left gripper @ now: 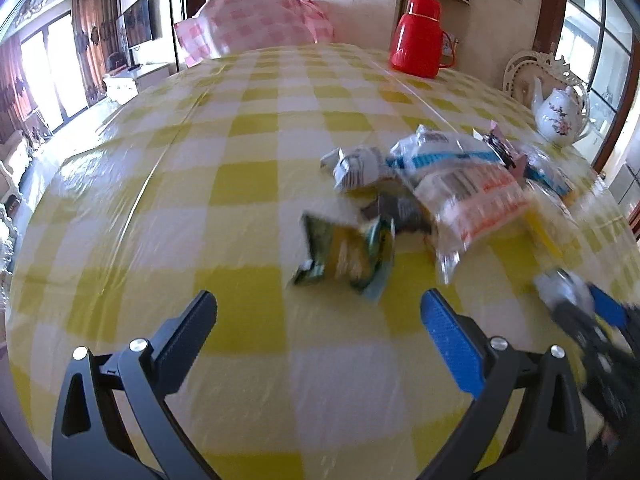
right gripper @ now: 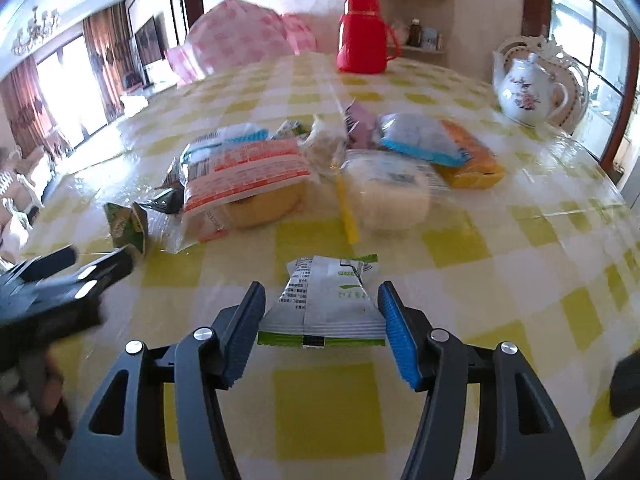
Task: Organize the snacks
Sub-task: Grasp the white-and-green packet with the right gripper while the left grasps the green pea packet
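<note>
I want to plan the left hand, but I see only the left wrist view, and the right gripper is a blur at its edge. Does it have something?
Observer: Yes. In the right wrist view a white and green packet lies between the fingers of the right gripper, and its edges reach both pads. I cannot tell if it is gripped.
Operator: Is the packet in the pile?
Observer: No. It is apart from the pile, on the near side, with bare tablecloth between.
Operator: What is on the far right of the pile?
Observer: An orange packet, partly under a blue-edged packet, on the side of the teapot.
</note>
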The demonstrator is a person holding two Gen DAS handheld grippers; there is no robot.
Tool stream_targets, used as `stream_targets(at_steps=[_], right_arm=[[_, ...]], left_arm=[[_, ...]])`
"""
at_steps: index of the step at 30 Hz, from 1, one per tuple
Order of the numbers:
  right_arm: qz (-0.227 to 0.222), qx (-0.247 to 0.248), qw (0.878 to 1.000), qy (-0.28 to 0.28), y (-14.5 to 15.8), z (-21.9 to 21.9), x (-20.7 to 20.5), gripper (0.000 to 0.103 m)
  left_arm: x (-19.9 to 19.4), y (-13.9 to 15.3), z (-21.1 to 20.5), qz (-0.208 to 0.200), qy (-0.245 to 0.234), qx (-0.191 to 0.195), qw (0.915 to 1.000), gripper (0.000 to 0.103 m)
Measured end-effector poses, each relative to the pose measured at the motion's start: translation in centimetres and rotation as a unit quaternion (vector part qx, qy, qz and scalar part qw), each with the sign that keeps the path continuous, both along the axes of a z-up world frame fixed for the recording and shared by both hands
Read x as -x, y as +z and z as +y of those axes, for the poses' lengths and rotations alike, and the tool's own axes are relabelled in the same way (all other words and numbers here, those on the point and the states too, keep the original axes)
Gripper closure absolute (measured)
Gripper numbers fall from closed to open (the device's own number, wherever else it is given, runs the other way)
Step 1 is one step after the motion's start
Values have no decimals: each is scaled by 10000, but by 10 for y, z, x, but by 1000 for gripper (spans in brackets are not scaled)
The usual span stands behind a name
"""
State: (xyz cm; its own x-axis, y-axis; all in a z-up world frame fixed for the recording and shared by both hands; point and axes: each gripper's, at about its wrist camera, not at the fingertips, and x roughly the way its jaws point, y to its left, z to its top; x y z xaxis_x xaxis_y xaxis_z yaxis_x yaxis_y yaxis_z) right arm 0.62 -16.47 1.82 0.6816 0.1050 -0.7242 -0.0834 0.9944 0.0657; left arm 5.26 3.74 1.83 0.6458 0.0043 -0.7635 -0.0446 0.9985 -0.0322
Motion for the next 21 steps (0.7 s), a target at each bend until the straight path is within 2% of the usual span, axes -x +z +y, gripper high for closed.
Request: stream_targets(at_steps=[3, 4, 5, 6, 8, 15, 17, 21], right_arm=[[-94, -127, 9999, -64, 1, -9, 10, 45], [-128, -192, 9997, -85, 2, -13, 13, 45], [-152, -282, 9994, -105, 2, -17, 15, 45], [-169, -378, 9991, -124, 2, -21, 18, 45], [-217, -506, 9984, -157, 4, -26, 25, 45], [-264, -527, 9980, -235, 3, -33, 29, 45], [-276, -484, 9982, -201, 3, -29, 30, 45], [-343, -508, 9980, -174, 3, -27, 36, 45]], left_arm=[[-19, -2, -10, 43, -38, -124, 9999, 2], [-23, -5, -11, 30, -80, -146, 9999, 8], [-26, -7, -12, 84, -132, -130, 9998, 42], [-29, -11, -13, 217, -207, -80, 9995, 55], [-23, -8, -13, 71, -377, 21, 9993, 67], [6, 0, -4, -307, -582, 626, 9959, 69], [13, 2, -2, -430, -559, 690, 9951, 69], [26, 3, 1, -485, -590, 947, 9926, 69]])
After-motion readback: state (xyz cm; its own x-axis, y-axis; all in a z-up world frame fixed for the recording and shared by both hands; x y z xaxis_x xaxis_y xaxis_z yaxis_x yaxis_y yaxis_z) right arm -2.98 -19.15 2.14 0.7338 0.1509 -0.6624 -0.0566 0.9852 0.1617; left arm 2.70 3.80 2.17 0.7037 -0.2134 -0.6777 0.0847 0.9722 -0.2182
